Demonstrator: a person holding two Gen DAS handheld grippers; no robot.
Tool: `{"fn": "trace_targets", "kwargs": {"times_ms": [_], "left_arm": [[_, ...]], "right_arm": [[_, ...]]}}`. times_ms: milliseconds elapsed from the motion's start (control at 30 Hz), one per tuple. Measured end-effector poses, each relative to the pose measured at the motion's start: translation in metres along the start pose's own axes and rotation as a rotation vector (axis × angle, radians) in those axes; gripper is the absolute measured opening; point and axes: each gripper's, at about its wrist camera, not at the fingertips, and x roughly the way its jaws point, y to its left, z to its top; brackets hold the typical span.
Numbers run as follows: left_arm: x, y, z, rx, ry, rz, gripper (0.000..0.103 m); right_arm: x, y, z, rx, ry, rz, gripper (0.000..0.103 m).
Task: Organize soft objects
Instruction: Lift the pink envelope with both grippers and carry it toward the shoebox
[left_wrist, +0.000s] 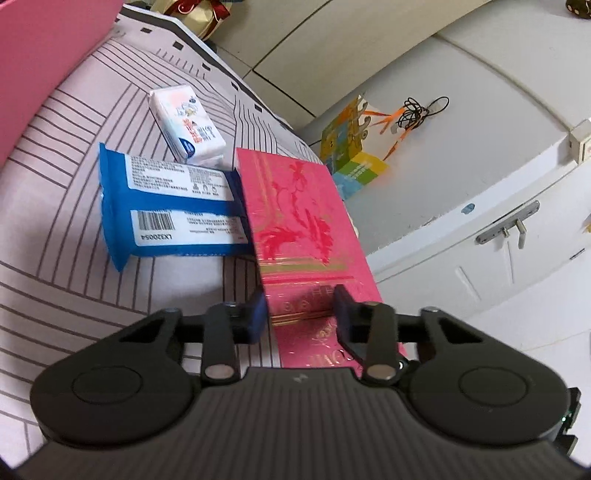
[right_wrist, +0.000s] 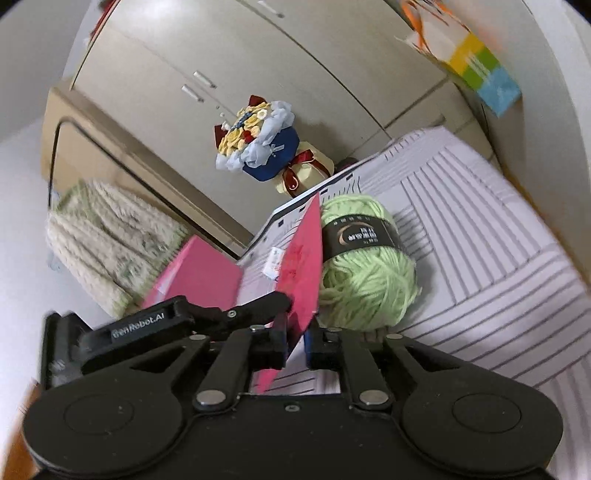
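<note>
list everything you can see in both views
pink box: 1, pink with gold print, on striped bedding, between left claw pads
wipes pack: 1, blue, left of box
tissue pack: 1, white, behind wipes
yarn: 1, green, on bedding
pink flap: 1, pink, upright beside yarn, between right claw pads
bouquet: 1, blue and yellow, by cabinets
knit: 1, cream-green, left
carton: 1, multicolour, on white counter
left claw: 1, black, closed on box
right claw: 1, black, astride flap
</note>
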Motion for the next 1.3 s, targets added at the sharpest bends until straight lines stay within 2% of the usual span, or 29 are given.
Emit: {"fn": "trace_targets", "kwargs": {"times_ms": [33, 133, 200, 267, 400, 433, 467, 500, 600, 733, 867, 933, 1167, 1267, 1300], "left_arm": [[-0.001, 0.001, 0.001, -0.002, -0.002, -0.006, 0.025], [-0.002, 0.002, 0.002, -0.005, 0.007, -0.023, 0.021], [-0.002, 0.002, 0.001, -0.007, 0.006, -0.027, 0.019], [-0.002, 0.003, 0.002, -0.01, 0.011, -0.034, 0.019], [-0.001, 0.007, 0.003, -0.018, 0.013, -0.044, 0.019], [-0.002, 0.007, 0.004, -0.017, 0.014, -0.047, 0.019], [-0.002, 0.006, 0.004, -0.015, 0.014, -0.048, 0.019], [-0.002, 0.006, 0.004, -0.013, 0.014, -0.049, 0.019], [-0.001, 0.005, 0.004, -0.007, 0.017, -0.048, 0.019], [0.001, 0.004, 0.004, -0.002, 0.021, -0.05, 0.018], [0.0, 0.002, 0.003, 0.007, 0.026, -0.054, 0.018], [0.0, 0.001, 0.004, 0.013, 0.028, -0.055, 0.018], [0.0, -0.001, 0.003, 0.033, 0.032, -0.055, 0.018], [-0.001, -0.001, 0.002, 0.037, 0.032, -0.058, 0.018], [-0.002, -0.001, 0.002, 0.04, 0.03, -0.06, 0.018]], "right_arm": [[0.0, 0.001, 0.0, -0.03, 0.006, -0.016, 0.029], [0.003, 0.005, -0.001, -0.112, 0.027, -0.045, 0.044], [0.004, 0.01, -0.004, -0.172, 0.044, -0.1, 0.061], [0.002, 0.015, -0.007, -0.243, 0.045, -0.151, 0.068], [-0.009, 0.023, -0.01, -0.353, 0.04, -0.172, 0.079], [-0.011, 0.025, -0.01, -0.383, 0.027, -0.185, 0.084], [-0.014, 0.029, -0.011, -0.419, 0.007, -0.2, 0.095], [-0.016, 0.034, -0.011, -0.458, -0.015, -0.218, 0.097], [-0.019, 0.053, -0.009, -0.565, -0.043, -0.231, 0.1], [-0.002, 0.075, -0.01, -0.678, 0.018, -0.245, 0.103], [0.025, 0.084, -0.015, -0.754, 0.081, -0.359, 0.103], [0.033, 0.085, -0.016, -0.754, 0.096, -0.393, 0.103], [0.036, 0.079, -0.012, -0.702, 0.097, -0.39, 0.103], [0.032, 0.076, -0.011, -0.686, 0.075, -0.384, 0.092], [0.031, 0.076, -0.011, -0.679, 0.072, -0.38, 0.092]]}}
